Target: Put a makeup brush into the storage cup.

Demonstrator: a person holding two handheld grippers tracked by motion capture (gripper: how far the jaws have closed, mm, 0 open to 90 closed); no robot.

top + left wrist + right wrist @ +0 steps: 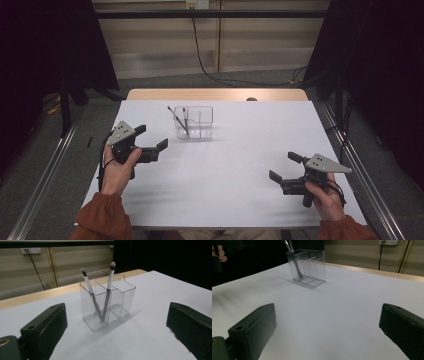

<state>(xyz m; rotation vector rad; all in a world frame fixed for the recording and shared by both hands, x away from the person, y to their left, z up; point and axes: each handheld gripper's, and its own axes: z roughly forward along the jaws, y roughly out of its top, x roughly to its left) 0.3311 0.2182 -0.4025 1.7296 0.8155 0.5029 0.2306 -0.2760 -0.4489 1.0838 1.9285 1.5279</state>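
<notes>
Left gripper (150,140), jaws apart, faces makeup brushes (88,287) in clear organizer (120,300); approach level, pinching one handle. Right gripper (284,167) idles, jaws apart.

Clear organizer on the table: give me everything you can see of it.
The organizer is a clear, plastic-looking box, open on top, split by thin walls into compartments, one end stepped lower. It stands upright on the white table, toward the far side, nearer the left gripper than the right gripper. Two brushes lean crossed in one end compartment, bristles up; the other compartments look empty. Neither gripper touches it; both are open.
</notes>
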